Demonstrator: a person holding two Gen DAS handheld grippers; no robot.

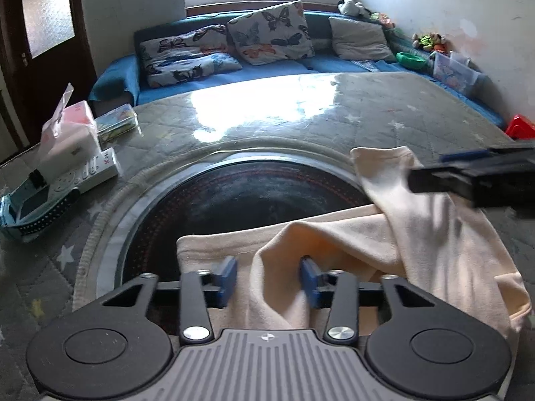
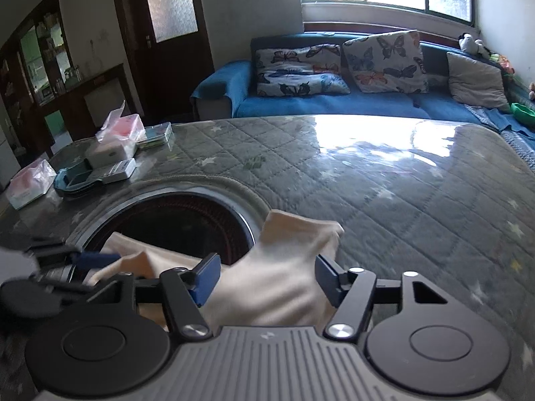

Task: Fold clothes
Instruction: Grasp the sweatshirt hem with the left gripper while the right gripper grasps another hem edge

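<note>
No writing is legible on the two pink tissue packs (image 2: pixel 124 130) or the one white remote (image 2: pixel 121 169) on the quilted table (image 2: pixel 384 183). One cream garment (image 1: pixel 351 244) lies rumpled across the table's dark round inset (image 1: pixel 240 197). The left gripper (image 1: pixel 269 280) and right gripper (image 2: pixel 267 279) each straddle a cloth fold, blue pads apart, not pinching; two butterfly cushions (image 1: pixel 267 33) sit on the sofa

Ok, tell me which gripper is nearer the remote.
Left. The left gripper straddles the cloth with the remote ahead to its left; the right gripper is further right along the cloth, the left one between it and the remote.
</note>
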